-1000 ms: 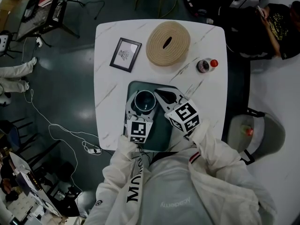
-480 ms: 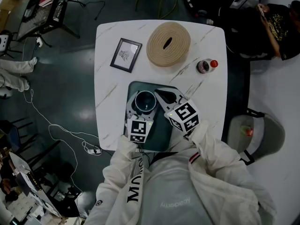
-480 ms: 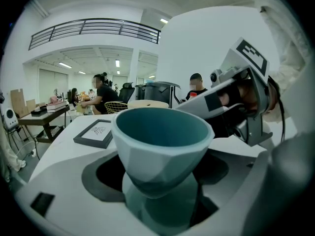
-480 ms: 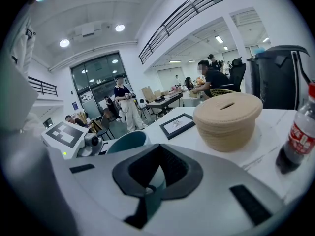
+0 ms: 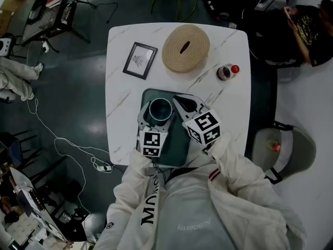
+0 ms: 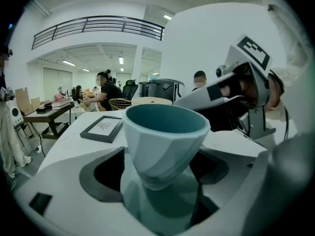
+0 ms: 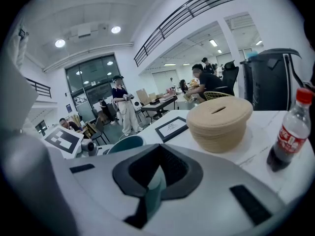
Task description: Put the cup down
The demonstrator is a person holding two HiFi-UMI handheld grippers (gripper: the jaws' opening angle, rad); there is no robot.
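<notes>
Cup [image 6: 163,140] held by left gripper [image 6: 158,173]; tray [image 5: 178,149] contact unclear.

Sweatshirt chest [image 5: 190,226]: "Academy" in pale print, seen upside down from the head view.
Jacket front [image 5: 148,210]: large dark letters "MO…"; the rest was lost in folds.
Bottle [image 7: 289,134]: white script on a red label, Coca-Cola-like, too small to confirm.
Picture frame [image 5: 139,60]: the print inside was illegible.
Left cube marker [image 5: 151,144]: black-and-white square code, no letters.
Right cube marker [image 5: 204,127]: the same kind of code, no letters.
Black shirt [image 5: 310,22]: gold print, unreadable.
</notes>
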